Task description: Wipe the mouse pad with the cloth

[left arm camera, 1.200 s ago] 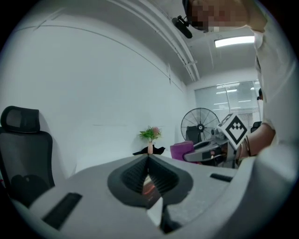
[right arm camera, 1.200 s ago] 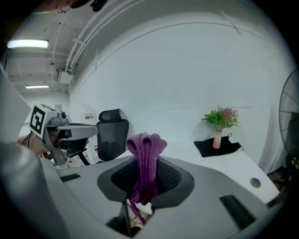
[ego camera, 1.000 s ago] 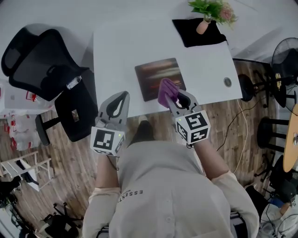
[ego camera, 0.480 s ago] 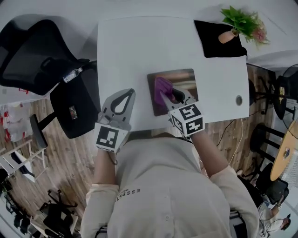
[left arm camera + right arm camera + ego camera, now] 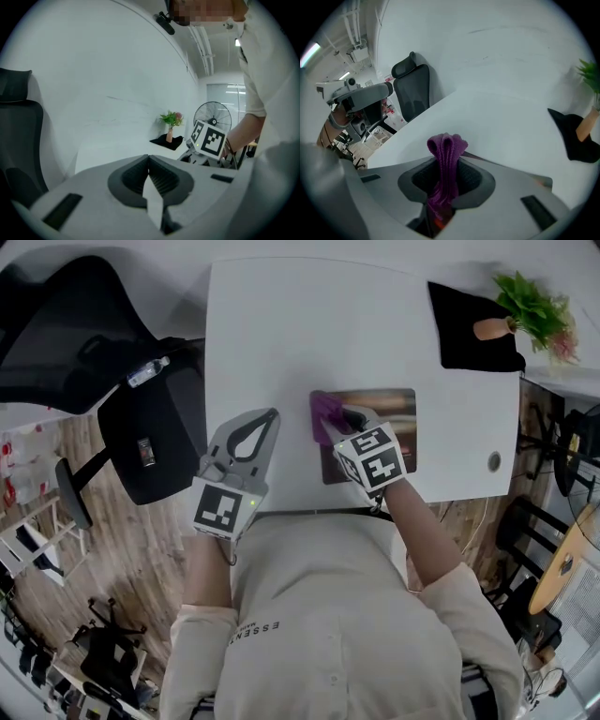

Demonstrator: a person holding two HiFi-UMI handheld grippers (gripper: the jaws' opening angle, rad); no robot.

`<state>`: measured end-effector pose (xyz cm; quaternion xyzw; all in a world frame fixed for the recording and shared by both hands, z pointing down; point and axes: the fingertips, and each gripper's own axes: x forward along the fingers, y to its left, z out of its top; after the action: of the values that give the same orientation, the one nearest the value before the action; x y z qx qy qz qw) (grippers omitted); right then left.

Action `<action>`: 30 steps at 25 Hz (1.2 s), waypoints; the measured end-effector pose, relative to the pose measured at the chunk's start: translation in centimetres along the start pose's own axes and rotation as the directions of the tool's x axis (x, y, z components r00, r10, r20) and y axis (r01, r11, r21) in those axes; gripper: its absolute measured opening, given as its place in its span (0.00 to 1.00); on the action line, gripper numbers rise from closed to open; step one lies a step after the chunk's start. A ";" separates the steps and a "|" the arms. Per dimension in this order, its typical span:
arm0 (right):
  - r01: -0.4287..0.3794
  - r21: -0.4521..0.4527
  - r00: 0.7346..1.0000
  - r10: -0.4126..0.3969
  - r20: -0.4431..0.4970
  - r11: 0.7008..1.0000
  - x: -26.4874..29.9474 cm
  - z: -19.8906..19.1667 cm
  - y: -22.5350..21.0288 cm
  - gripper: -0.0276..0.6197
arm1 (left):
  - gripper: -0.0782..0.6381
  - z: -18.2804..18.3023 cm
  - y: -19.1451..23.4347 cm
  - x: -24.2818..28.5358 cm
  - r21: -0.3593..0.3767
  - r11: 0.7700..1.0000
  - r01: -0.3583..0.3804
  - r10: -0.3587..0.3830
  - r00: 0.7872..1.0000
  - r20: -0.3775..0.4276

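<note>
My right gripper (image 5: 342, 418) has its jaws clamped on the purple cloth (image 5: 446, 150). The cloth is bunched into a folded wad that sticks out past the tips, so I judge that soft fabric meets the surface rather than hard plastic. That wad sits at the 10 o'clock corner of the mouse pad (image 5: 394, 413), right on its left edge, which looks like a sensible end point for a stroke. The pad lies on the white counter (image 5: 281, 334) close to the near edge at 6 o'clock, and the gripper's body covers its near-left part.

My left gripper (image 5: 264, 418) hovers at 9 o'clock of the pad, just beside it over bare counter, jaws pressed together with nothing between them. I reckon it is parked there out of the wiping path, near enough to pin the pad if it slides.

For room, the pad's free run goes toward 3 o'clock, with bare surface showing that way. Beyond it, a small round cable hole (image 5: 494, 461) lies near the counter's right edge. A black mat (image 5: 469, 338) with a potted plant (image 5: 534, 306) sits at 1 o'clock, well apart. Toward 12 o'clock the counter is open. A chair (image 5: 141, 442) stands off the counter at 9 o'clock.
</note>
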<state>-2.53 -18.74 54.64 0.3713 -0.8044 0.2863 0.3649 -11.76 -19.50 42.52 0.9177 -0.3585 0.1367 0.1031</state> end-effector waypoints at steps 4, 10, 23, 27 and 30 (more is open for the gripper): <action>-0.025 0.000 0.999 0.025 -0.028 1.000 0.8 -0.3 -0.5 0.19 | 0.11 -0.2 0.1 0.4 -0.023 1.000 -0.020 0.020 1.000 -0.008; -0.090 0.000 0.995 0.090 -0.034 0.996 0.8 -0.5 -1.3 0.19 | 0.11 0.0 -0.4 1.7 -0.045 0.997 -0.070 0.069 0.997 -0.020; -0.129 0.021 0.991 0.130 -0.041 0.991 -1.8 -2.7 -6.0 0.19 | 0.11 0.3 -4.6 5.1 -0.046 0.992 -0.115 0.113 0.992 -0.061; -0.134 0.021 0.990 0.134 -0.037 0.991 -2.8 -3.6 -7.6 0.19 | 0.11 0.6 -6.2 6.6 -0.026 0.993 -0.115 0.113 0.992 -0.059; -0.137 0.019 0.990 0.137 -0.036 0.990 -3.5 -4.3 -9.0 0.19 | 0.11 0.7 -7.4 7.6 -0.034 0.992 -0.121 0.119 0.991 -0.060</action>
<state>7.97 -19.31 55.94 0.3128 -0.8187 0.3243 0.3560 -1.15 -19.17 43.63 0.8881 -0.4123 0.1625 0.1220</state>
